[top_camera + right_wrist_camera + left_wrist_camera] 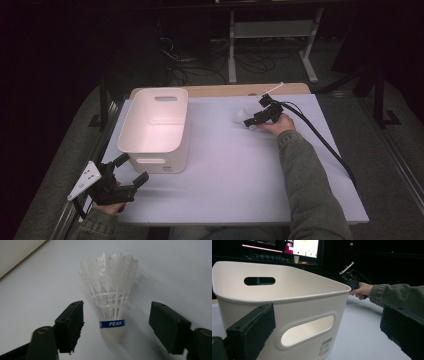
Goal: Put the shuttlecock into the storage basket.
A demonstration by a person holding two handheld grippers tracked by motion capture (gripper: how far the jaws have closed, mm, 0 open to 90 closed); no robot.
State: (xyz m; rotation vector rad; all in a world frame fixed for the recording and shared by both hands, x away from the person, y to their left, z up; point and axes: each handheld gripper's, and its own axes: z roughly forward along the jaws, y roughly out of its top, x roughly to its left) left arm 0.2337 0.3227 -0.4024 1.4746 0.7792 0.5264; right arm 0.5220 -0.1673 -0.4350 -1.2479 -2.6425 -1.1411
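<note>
Desk point(240, 175), pale top. White bin point(155, 127) on its left part. Left hand-held gripper point(134, 170) near bin's front corner, jaws spread, nothing in them. Right hand-held gripper point(116, 327) jaws apart, straddling shuttlecock point(111, 297) lying on desk right of bin, pads not touching it.

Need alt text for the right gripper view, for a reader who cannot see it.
A white shuttlecock with a blue band reading PEAK lies on the pale table, cork end toward the camera, between the open black jaws of the right gripper, which do not touch it.
</note>
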